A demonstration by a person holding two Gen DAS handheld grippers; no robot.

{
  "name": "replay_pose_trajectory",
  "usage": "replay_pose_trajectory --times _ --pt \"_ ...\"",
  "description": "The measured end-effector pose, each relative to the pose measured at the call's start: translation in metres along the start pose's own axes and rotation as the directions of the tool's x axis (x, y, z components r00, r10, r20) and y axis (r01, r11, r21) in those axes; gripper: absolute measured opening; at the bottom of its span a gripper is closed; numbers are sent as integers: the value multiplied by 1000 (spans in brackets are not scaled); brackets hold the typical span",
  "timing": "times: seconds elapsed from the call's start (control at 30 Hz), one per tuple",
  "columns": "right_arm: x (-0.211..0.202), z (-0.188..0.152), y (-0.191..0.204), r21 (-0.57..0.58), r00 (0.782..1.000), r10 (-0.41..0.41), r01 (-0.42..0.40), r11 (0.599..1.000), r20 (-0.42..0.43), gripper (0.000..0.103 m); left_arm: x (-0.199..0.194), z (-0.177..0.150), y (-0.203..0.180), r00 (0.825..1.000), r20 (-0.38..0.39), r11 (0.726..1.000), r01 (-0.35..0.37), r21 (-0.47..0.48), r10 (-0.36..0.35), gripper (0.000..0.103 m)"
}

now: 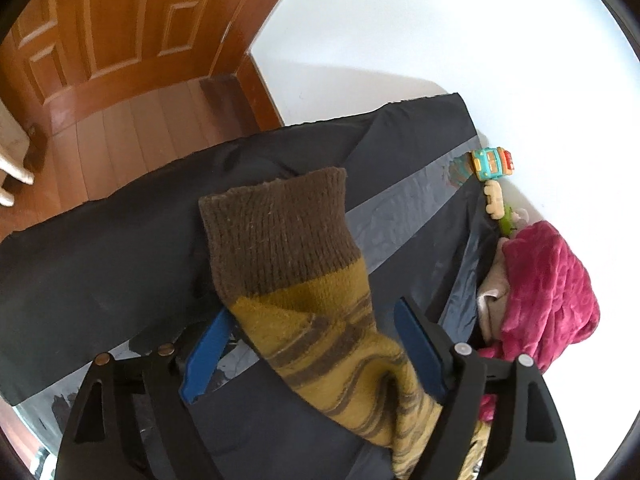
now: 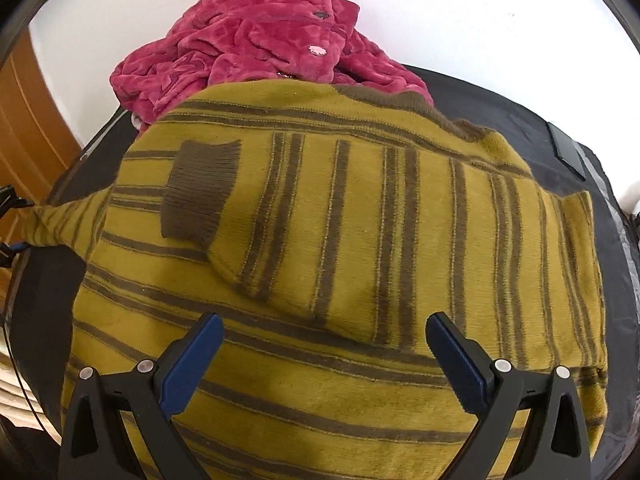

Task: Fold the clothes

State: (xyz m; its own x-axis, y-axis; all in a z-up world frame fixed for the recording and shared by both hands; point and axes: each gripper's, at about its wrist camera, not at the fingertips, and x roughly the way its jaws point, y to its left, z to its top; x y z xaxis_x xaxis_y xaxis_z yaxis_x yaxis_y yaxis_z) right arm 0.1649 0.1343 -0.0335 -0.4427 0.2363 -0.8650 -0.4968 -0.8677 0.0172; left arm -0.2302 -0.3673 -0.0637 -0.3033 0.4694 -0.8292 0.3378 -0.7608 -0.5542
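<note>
sleeve fold on a striped sweater, second sleeve in hand

the mustard-yellow knitted sweater with brown stripes (image 2: 360, 264) lies spread on the dark cloth-covered surface (image 2: 520, 120), filling most of the right wrist view. one sleeve is already folded across the body, its brown ribbed cuff (image 2: 200, 188) resting on the chest. the other sleeve (image 1: 312, 320) runs between the fingers (image 1: 208, 352) of the left gripper (image 1: 316, 348), its brown ribbed cuff (image 1: 276, 228) lying forward on the dark cloth. those fingers stand spread, and the blue pads do not press the fabric, so the sleeve lies loose between them rather than pinched. the right gripper (image 2: 328, 364) hangs over the lower body of the sweater with its fingers spread and nothing between them.

judged from this layout, the step in hand is the sleeve fold, half complete. the next move calls for the left fingers to close on the loose sleeve near the cuff and carry it across the body beside the first, while the right gripper may steady the hem. a crumpled magenta plush garment (image 2: 256, 36) waits at the far edge, touching the sweater's collar side; a small turquoise toy car (image 1: 492, 162) sits by the wall.
</note>
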Motion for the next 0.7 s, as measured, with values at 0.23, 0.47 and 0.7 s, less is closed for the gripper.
replay_pose_trajectory --times 0.23,0.47,0.7 --pt "4 0 0 31 1000 -4 4 1000 -8 103 4 7 -4 998 -51 999 -22 -26 21 83" --pt "3 -3 -2 47 1000 -3 3 999 -4 103 7 1 -13 991 -40 992 -127 8 128 35" --pt "0 -6 -6 50 1000 -3 2 999 10 103 -9 -5 -9 999 6 999 -35 -31 35 14"
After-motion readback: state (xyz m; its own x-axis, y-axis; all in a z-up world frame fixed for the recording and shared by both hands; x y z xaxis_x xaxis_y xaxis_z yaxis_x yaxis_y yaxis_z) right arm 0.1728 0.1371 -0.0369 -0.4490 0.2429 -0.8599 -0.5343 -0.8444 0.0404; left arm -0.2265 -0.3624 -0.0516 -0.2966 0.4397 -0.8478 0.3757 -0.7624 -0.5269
